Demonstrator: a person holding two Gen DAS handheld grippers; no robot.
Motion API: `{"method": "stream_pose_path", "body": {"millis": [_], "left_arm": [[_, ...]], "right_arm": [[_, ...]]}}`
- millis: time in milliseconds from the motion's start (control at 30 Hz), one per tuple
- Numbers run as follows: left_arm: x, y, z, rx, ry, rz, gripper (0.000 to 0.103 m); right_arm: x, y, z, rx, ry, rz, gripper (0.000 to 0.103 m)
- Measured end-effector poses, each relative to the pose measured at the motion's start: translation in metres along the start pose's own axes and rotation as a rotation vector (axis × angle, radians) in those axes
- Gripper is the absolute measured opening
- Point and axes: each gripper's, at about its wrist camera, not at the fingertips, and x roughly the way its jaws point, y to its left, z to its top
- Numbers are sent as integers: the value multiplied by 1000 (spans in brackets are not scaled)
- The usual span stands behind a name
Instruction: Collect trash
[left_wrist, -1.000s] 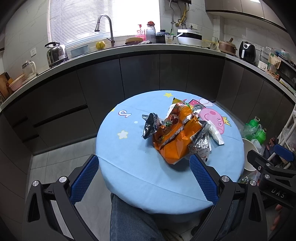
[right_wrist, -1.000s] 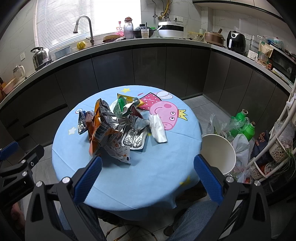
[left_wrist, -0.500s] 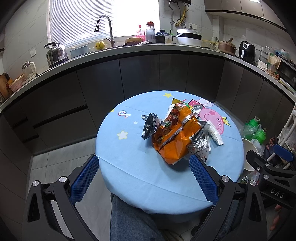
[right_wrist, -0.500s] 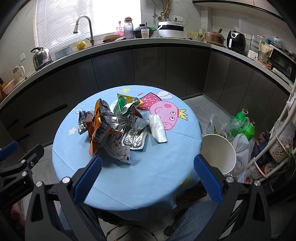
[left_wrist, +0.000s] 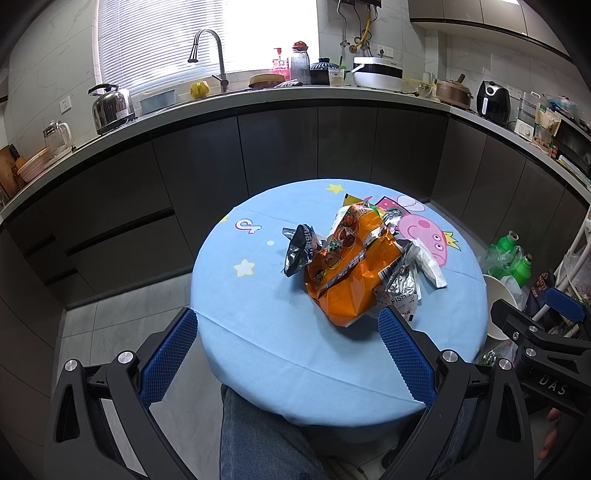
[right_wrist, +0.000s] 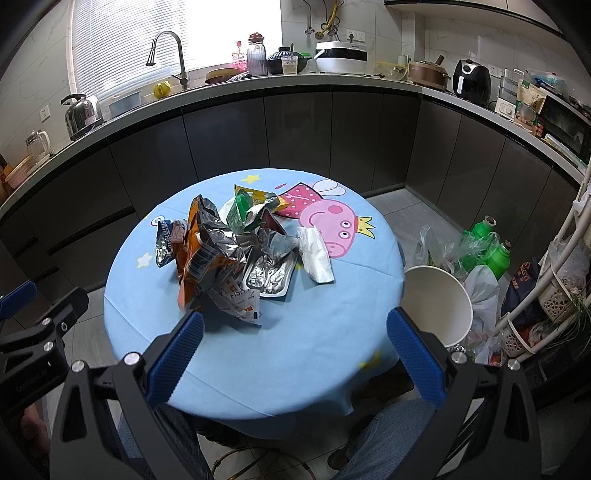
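Observation:
A heap of trash lies mid-table on the round blue cartoon tablecloth (left_wrist: 258, 325): a large orange snack bag (left_wrist: 347, 273), a small dark foil wrapper (left_wrist: 299, 251), silver foil bags (right_wrist: 258, 243), a foil tray (right_wrist: 269, 277), a white wrapper (right_wrist: 316, 254) and a green packet (right_wrist: 240, 210). A white bin (right_wrist: 436, 299) stands on the floor right of the table. My left gripper (left_wrist: 288, 354) is open and empty above the table's near edge. My right gripper (right_wrist: 295, 350) is open and empty, also short of the heap.
A dark kitchen counter (left_wrist: 295, 92) with a kettle, sink tap and pots curves behind the table. Green bottles and plastic bags (right_wrist: 480, 254) lie on the floor beyond the bin. A white rack (right_wrist: 565, 280) stands at the far right. The person's legs (left_wrist: 258, 435) are under the table.

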Motion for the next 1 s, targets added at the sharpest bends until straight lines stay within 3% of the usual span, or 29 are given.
{"method": "stream_pose_path", "body": {"millis": [400,567,667,833,900,1000], "left_arm": [[5,7,6,-19,-6,-3,94],[15,20,17,-33,-12,-13,94],[25,27,23,-34,-13,-32,94],[47,48,33,-80,21,-68,94],[54,53,33,-93,35,-66,94],[67,59,32,-98,62,-75,94]], "right_arm": [[3,-1,2,3,-3,28,100],[29,4,10,-22,-10,124,100],[46,19,18,-63,-3,231,100],[75,50,40,-120,6,325,99],[84,61,48,-147,-10,357,98],[106,74,56,-168,22,360,85]]}}
